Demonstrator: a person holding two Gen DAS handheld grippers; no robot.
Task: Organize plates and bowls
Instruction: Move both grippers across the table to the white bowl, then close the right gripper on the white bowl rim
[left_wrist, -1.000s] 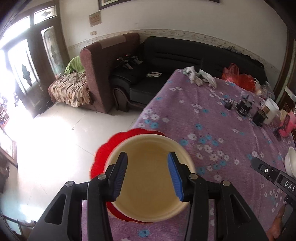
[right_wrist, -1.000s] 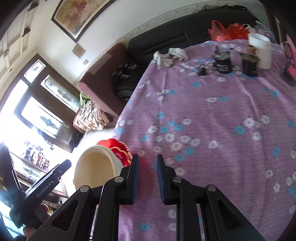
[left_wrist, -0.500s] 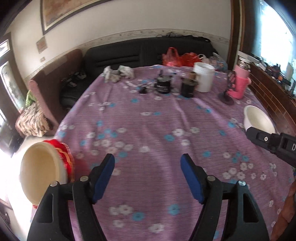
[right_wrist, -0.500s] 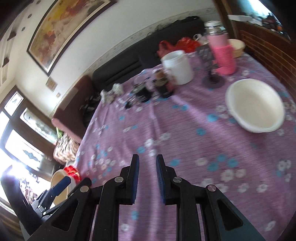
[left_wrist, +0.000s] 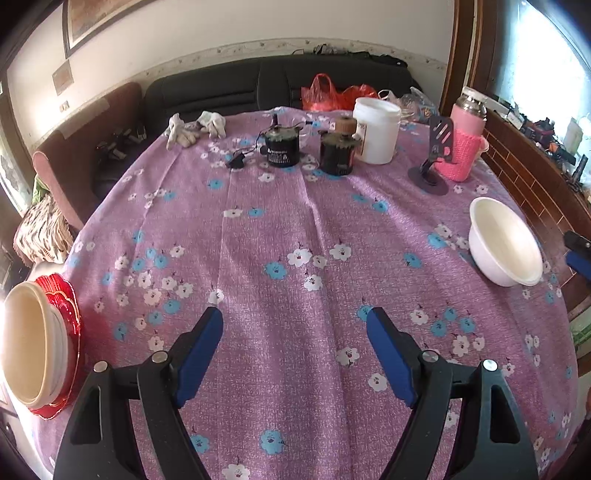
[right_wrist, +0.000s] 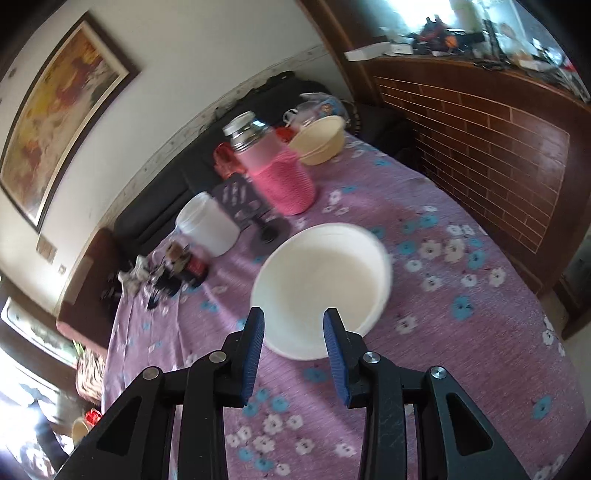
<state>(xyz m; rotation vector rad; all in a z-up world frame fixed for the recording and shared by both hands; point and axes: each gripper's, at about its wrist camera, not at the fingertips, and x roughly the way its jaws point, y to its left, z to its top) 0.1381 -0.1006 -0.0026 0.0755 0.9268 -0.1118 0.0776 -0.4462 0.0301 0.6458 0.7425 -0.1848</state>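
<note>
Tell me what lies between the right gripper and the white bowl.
Nothing: in the right wrist view the right gripper, jaws just opening, frames the white bowl's near rim.

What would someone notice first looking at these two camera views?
The white bowl sits just ahead of the right gripper, whose jaws have just been opening with nothing gripped. A cream bowl stacked on a red plate sits at the purple floral tablecloth's left edge.

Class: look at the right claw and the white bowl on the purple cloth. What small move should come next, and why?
Probably ease the right claw forward and down over the white bowl's near rim. Its jaws have just been opening, nothing is gripped yet, and the rim lies just ahead of them.
</note>
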